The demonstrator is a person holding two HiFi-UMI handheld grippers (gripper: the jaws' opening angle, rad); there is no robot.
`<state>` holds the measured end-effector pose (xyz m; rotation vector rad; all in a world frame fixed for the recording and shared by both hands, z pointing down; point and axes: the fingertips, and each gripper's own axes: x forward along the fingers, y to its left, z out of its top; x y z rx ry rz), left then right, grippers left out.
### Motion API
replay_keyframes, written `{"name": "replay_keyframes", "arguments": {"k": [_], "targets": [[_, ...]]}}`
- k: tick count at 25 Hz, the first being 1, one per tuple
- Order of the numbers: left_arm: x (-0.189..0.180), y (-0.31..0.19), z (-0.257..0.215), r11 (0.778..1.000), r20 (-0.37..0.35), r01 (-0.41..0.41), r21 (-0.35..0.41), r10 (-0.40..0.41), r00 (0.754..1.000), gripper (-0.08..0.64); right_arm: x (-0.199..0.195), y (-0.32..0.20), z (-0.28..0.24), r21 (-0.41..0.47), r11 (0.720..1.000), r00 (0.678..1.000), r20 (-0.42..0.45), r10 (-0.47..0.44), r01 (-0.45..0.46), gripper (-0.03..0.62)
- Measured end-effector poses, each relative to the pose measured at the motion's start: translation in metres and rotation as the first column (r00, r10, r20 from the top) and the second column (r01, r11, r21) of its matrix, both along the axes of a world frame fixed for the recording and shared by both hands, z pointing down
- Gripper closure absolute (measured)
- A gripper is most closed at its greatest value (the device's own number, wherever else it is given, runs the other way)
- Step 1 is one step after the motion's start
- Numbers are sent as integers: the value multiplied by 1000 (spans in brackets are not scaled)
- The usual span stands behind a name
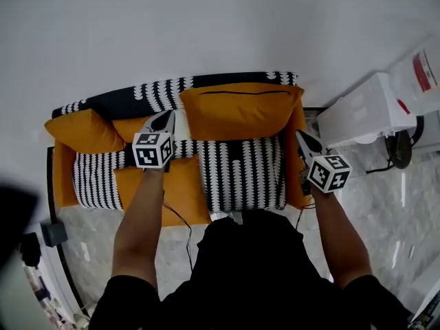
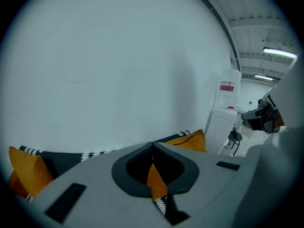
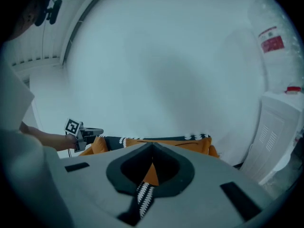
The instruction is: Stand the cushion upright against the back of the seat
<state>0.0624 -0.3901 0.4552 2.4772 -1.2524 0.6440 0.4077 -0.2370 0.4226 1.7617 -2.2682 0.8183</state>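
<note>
A large orange cushion (image 1: 240,110) stands upright against the back (image 1: 130,98) of the small orange and black-and-white sofa, on its right half; it also shows in the left gripper view (image 2: 190,140) and the right gripper view (image 3: 185,145). My left gripper (image 1: 167,115) hovers above the sofa's middle, just left of that cushion, shut and empty (image 2: 153,145). My right gripper (image 1: 300,135) hangs off the cushion's right edge by the armrest, shut with nothing in it (image 3: 152,146). Neither touches the cushion.
A second orange cushion (image 1: 82,130) leans at the sofa's left end. The patterned seat pad (image 1: 240,174) lies below the upright cushion. A white appliance (image 1: 364,108) and a water dispenser (image 1: 419,74) stand right of the sofa. A white wall is behind.
</note>
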Motion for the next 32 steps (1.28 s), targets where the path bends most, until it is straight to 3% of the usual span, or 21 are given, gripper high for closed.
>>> {"name": "replay_keyframes", "arguments": {"k": [8,11,14,17,24,32], "targets": [[45,150,-38,988,-160,-155,-1,152,975,545,-80,83,-60,119,985,992,-26,-122,125,557],[49,204,-44,979,-202,-203,-23,195,960,545,-100,112,-59,98,986,991,-11,-136,136,555],[52,238,-57,971,-234,-237,-30,223,946,545,-112,137,-51,45,988,987,64,-147,145,555],[43,248,-76,965,-206,-262,13,259,944,545,-121,156,-49,37,986,984,57,-166,164,555],[13,272,-102,977,-167,-201,73,211,963,545,-140,186,-65,85,959,963,-18,-269,269,554],[53,361,-89,994,-276,-107,19,108,955,544,-138,236,-67,87,919,922,-91,-376,384,554]]}}
